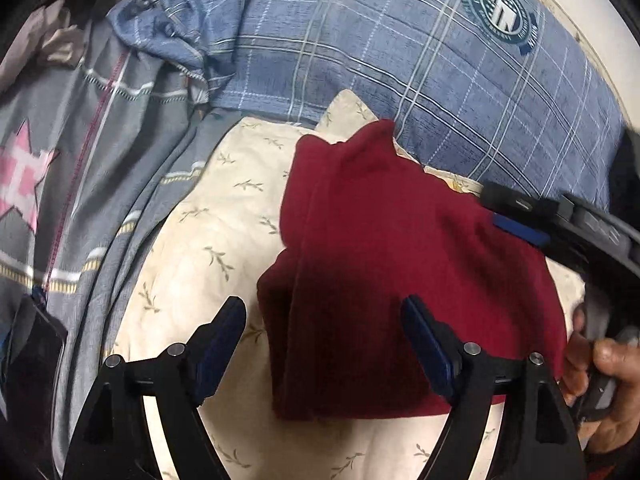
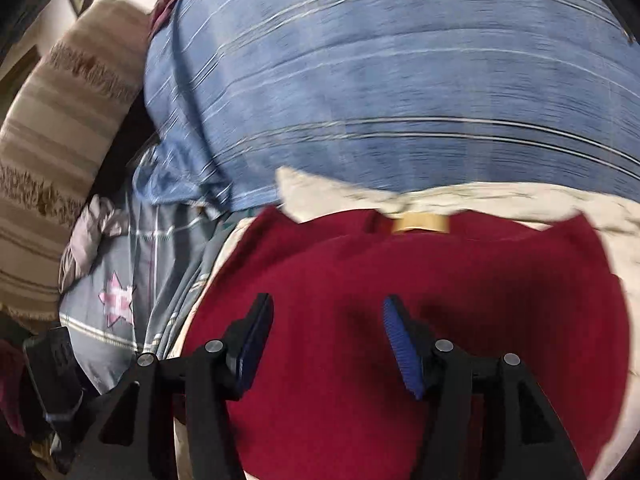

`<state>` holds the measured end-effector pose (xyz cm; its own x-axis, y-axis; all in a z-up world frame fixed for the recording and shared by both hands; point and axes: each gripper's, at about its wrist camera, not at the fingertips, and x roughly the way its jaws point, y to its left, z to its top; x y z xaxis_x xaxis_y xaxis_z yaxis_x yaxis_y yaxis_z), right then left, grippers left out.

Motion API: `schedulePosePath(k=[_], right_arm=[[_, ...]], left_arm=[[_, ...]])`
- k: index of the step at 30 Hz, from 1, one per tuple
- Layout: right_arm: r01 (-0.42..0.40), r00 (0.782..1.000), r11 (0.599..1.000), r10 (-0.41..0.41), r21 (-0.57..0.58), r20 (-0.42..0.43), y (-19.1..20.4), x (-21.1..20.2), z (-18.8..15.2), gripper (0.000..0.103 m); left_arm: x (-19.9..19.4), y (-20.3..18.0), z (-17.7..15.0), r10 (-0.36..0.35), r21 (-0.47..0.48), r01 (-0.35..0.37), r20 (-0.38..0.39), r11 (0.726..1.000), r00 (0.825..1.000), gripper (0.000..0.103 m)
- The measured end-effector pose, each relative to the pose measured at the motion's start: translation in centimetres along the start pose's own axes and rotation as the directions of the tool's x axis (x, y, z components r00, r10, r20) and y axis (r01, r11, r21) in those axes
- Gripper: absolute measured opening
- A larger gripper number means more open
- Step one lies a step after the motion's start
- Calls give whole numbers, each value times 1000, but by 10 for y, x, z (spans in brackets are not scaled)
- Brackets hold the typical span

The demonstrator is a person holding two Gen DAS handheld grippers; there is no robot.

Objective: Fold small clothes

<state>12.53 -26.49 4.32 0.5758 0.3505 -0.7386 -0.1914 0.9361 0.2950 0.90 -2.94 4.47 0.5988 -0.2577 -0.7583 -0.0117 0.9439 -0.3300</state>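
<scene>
Both grippers sat empty over the maroon garment (image 1: 380, 240); my left gripper (image 1: 324, 344) had jaws spread wide, its right finger over the cloth and its left over the cream floral sheet (image 1: 208, 216); my right gripper (image 2: 328, 340) was part open, directly above the cloth's middle; garment was already folded, long axis running away from me toward the blue plaid pillow (image 1: 400, 40); right hand nearer centre, left nearer the left edge; likely next grab from there.

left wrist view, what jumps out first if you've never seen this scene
The dark red garment grabs the eye, lying folded on a cream leaf-print cloth in the middle. Behind it sits a big blue plaid pillow with a round teal badge. The left tool stands open over the garment's near edge.
</scene>
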Motion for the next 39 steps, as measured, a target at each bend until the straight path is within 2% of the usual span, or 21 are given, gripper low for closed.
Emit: schedulePosePath(k=[5, 9, 12, 17, 23, 31, 39], right_arm=[[-16, 999, 999, 13, -50, -48, 26, 47, 28, 60], [-41, 995, 993, 31, -114, -95, 45, 83, 50, 60], [-14, 991, 985, -10, -173, -137, 58, 114, 55, 58], [17, 984, 980, -51, -199, -169, 66, 149, 55, 60], [14, 986, 983, -44, -182, -160, 65, 150, 59, 58], [5, 995, 986, -21, -167, -94, 60, 109, 66, 58], [-16, 993, 989, -2, -150, -118, 59, 108, 61, 59]], left_arm=[[9, -7, 3, 26, 44, -25, -21, 999, 999, 80], [13, -7, 8, -1, 36, 2, -29, 999, 1000, 80], [10, -6, 9, -10, 39, 11, -12, 999, 1000, 80], [12, 2, 10, -18, 18, 18, -31, 1000, 999, 80], [9, 6, 12, -31, 2, 31, -22, 1000, 999, 80], [8, 9, 12, -37, -10, 37, -16, 999, 999, 80], [10, 11, 14, -23, -23, 22, -15, 999, 1000, 80]])
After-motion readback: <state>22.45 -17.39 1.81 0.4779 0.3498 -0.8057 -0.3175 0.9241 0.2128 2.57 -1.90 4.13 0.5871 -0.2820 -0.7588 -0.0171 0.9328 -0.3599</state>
